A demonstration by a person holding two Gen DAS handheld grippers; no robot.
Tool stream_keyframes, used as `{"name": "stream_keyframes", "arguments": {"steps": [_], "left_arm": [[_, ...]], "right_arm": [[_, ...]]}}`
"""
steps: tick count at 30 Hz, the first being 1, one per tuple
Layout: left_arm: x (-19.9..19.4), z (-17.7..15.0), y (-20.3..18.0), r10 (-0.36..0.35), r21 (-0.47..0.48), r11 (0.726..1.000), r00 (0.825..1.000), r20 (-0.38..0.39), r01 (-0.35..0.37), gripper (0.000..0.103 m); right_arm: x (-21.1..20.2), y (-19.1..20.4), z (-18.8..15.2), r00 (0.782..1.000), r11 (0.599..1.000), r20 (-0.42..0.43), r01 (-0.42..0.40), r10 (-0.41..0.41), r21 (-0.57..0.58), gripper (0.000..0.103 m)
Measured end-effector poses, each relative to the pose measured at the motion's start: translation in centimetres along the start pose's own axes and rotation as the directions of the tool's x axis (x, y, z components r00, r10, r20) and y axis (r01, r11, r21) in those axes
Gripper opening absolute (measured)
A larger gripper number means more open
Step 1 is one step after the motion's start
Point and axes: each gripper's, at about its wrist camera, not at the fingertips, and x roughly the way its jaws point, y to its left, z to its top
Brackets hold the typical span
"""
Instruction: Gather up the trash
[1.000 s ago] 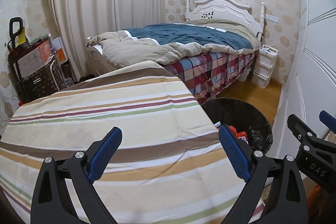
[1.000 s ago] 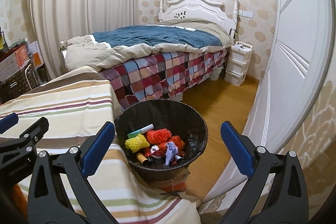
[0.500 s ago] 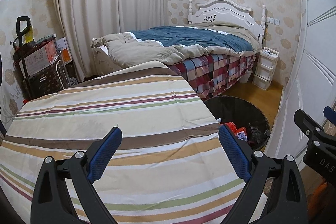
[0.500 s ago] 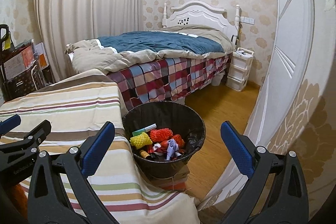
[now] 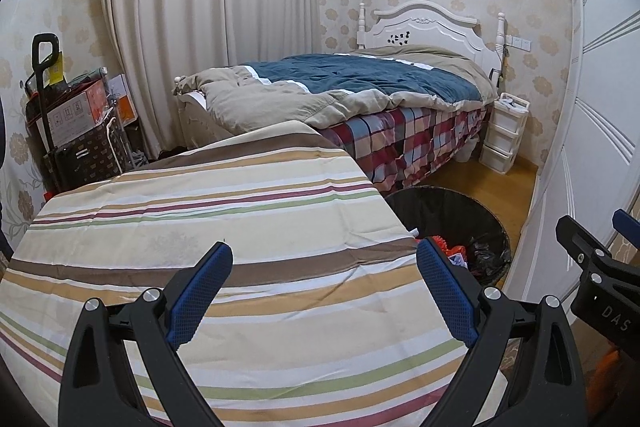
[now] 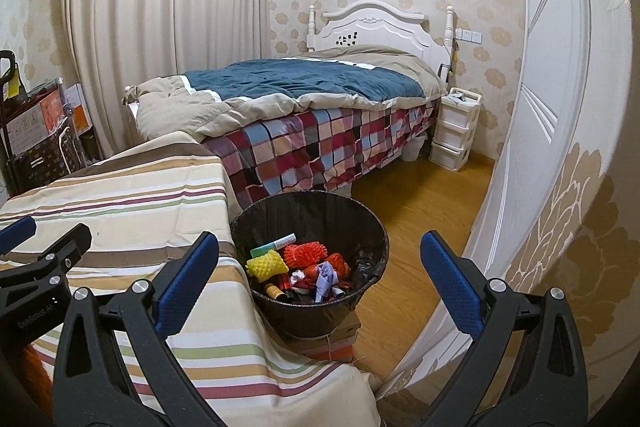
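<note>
A black bin (image 6: 316, 215) lined with a dark bag stands on the floor at the right edge of the striped table (image 6: 120, 203). Inside lie a yellow foam net (image 6: 267, 264), red foam nets (image 6: 305, 254), a green-and-white tube (image 6: 274, 243) and crumpled wrappers (image 6: 324, 279). My right gripper (image 6: 318, 279) hangs open above and in front of the bin, nothing between its blue pads. My left gripper (image 5: 322, 291) is open over the striped tablecloth (image 5: 200, 219), empty. In the left wrist view the bin (image 5: 452, 211) shows partly behind the table corner.
A bed (image 6: 304, 107) with a blue and beige duvet and checked sheet fills the back. White plastic drawers (image 6: 454, 129) stand by the headboard. A white door (image 6: 532, 115) is on the right, a cluttered cart with boxes (image 5: 76, 123) on the left. Wooden floor (image 6: 424, 203) lies between bed and door.
Both grippers have pulled back and risen, so the bin and table look smaller and farther. Both stay open and empty.
</note>
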Motion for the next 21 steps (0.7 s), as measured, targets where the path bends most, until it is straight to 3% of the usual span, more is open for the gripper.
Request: {"name": "stream_keyframes", "arguments": {"steps": [21], "left_arm": [[0.18, 0.15, 0.10, -0.002, -0.005, 1.000, 1.000, -0.004, 0.002, 0.093]], "right_arm": [[0.03, -0.12, 0.00, 1.000, 1.000, -0.002, 0.000, 0.000, 0.000, 0.098]]}}
